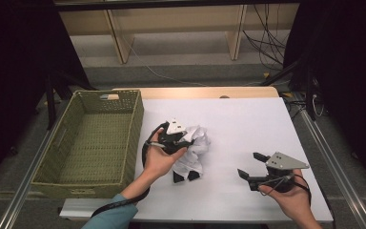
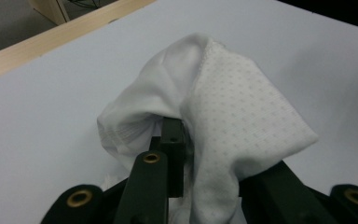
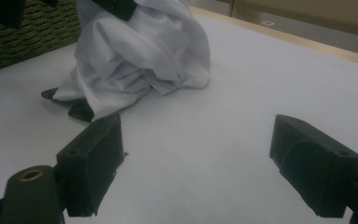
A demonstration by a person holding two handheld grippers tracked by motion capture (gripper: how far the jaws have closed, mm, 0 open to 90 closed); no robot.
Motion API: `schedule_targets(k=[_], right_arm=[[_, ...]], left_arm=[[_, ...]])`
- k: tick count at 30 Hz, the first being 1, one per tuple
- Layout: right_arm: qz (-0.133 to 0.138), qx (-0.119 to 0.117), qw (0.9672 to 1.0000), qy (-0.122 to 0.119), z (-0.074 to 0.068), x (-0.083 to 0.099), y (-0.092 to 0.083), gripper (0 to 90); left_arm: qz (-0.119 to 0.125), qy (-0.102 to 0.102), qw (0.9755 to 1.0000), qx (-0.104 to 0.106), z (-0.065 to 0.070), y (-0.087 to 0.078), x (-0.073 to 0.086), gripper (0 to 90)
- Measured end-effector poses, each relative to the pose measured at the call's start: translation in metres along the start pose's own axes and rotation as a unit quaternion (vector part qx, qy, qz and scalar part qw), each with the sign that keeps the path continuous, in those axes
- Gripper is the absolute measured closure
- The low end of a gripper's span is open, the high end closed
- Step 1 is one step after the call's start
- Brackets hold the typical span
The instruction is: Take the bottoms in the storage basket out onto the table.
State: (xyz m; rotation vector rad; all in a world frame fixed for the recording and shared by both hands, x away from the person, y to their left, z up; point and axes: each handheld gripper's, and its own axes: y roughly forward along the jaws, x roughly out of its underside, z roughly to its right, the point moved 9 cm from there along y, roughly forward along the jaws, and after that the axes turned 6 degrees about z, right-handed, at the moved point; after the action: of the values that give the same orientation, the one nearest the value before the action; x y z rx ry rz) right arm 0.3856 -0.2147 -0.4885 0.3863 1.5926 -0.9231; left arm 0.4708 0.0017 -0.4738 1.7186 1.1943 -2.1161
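Left gripper [image 1: 187, 175] fingers clenched on white cloth [image 1: 194, 148] mid-frame, bunched for basket [image 1: 57, 183] at left; right gripper [image 1: 254, 168] fingers released, lower right.

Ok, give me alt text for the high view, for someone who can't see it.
The left gripper is clamped on a crumpled white cloth on the white table, beside a green woven basket at the left. The right gripper rests open near the table's right front, holding nothing.
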Motion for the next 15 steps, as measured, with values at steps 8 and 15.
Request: schedule_targets(k=[8,15], right_arm=[[-0.002,-0.001,1.0,-0.001,-0.0001,0.0008,0.0004,18.1],[-0.002,-0.002,1.0,-0.003,-0.0001,0.0008,0.0007,18.1]], left_arm=[[-0.017,-0.01,0.9998,-0.003,-0.0039,-0.0006,0.0081,65.7],[-0.022,-0.024,0.9993,-0.02,-0.0095,-0.0069,0.0114,44.6]])
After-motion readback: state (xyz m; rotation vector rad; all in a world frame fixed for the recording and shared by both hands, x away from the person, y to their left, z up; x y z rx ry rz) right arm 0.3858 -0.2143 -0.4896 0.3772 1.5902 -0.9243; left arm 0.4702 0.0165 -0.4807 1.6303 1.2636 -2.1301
